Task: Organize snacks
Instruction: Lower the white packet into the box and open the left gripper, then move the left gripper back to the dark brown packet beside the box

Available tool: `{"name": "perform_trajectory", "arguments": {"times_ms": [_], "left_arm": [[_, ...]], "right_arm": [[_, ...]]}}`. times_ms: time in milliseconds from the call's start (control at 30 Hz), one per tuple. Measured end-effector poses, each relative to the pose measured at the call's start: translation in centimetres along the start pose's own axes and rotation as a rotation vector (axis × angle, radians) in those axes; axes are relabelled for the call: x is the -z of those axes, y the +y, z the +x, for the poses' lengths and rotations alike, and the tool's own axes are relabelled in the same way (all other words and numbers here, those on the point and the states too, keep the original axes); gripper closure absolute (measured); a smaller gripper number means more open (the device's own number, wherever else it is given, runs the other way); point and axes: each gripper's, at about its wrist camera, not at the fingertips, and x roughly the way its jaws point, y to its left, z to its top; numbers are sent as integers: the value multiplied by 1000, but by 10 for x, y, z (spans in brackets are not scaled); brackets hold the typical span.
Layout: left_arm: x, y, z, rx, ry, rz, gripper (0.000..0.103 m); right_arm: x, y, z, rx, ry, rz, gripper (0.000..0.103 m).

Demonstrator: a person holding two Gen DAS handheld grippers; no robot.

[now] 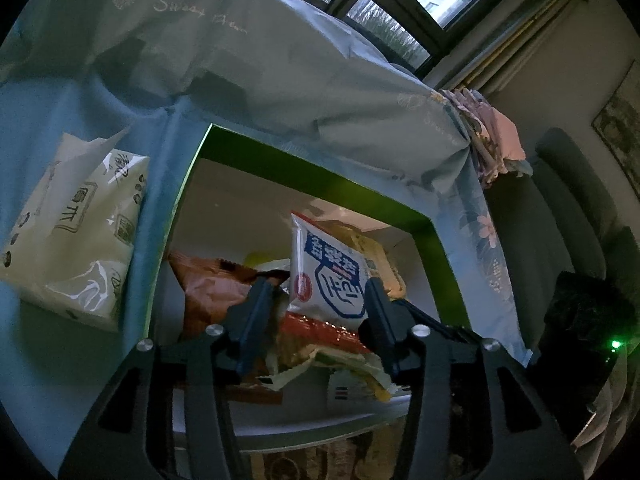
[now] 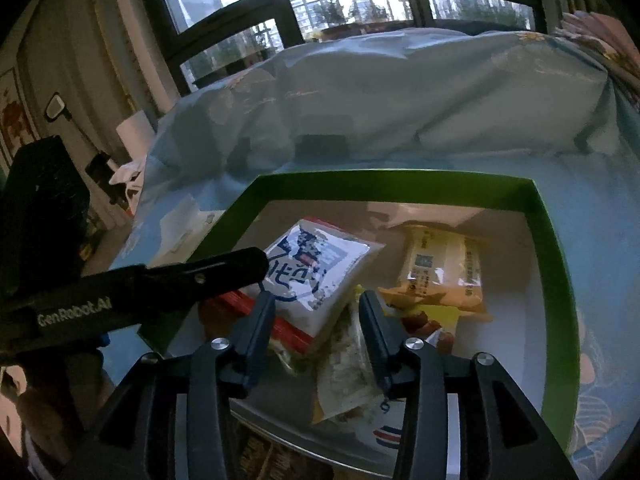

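A green-walled box (image 1: 360, 190) (image 2: 400, 186) with a white floor lies on a blue bedsheet and holds several snack packets. A white packet with blue lettering (image 1: 330, 276) (image 2: 316, 272) lies on top of a red-edged packet (image 1: 320, 332) (image 2: 288, 330). An orange packet (image 1: 212, 284) lies at the left, a yellow one (image 2: 440, 272) at the right. My left gripper (image 1: 316, 296) is open above the pile, its jaws on either side of the white packet. My right gripper (image 2: 316, 308) is open above a pale speckled packet (image 2: 344, 364). The left gripper's finger (image 2: 224, 270) crosses the right wrist view.
A tissue pack (image 1: 76, 232) lies on the sheet left of the box. A bunched blue quilt (image 1: 280, 60) (image 2: 400, 92) lies behind the box. A grey sofa (image 1: 560, 220) stands at the right, windows (image 2: 240, 8) beyond the bed.
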Motion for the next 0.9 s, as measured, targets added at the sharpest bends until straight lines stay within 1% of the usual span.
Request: {"name": "perform_trajectory", "arguments": {"times_ms": [133, 167, 200, 267, 467, 600, 900], "left_arm": [[0, -4, -3, 3, -5, 7, 47], [0, -5, -4, 2, -6, 11, 44], [0, -7, -5, -4, -10, 16, 35], [0, -8, -10, -28, -26, 26, 21], [-1, -5, -24, -23, -51, 3, 21], [-1, -2, -35, -23, -63, -20, 19], [7, -5, -53, -58, -68, -27, 17]], "right_arm": [[0, -6, -7, 11, -12, 18, 56], [1, -8, -9, 12, -15, 24, 54], [1, -9, -11, 12, -18, 28, 53], [1, -10, -16, 10, -26, 39, 52], [6, -19, -38, 6, -52, 67, 51], [13, -23, -51, 9, -64, 86, 50], [26, -32, -79, -17, -89, 128, 50]]}}
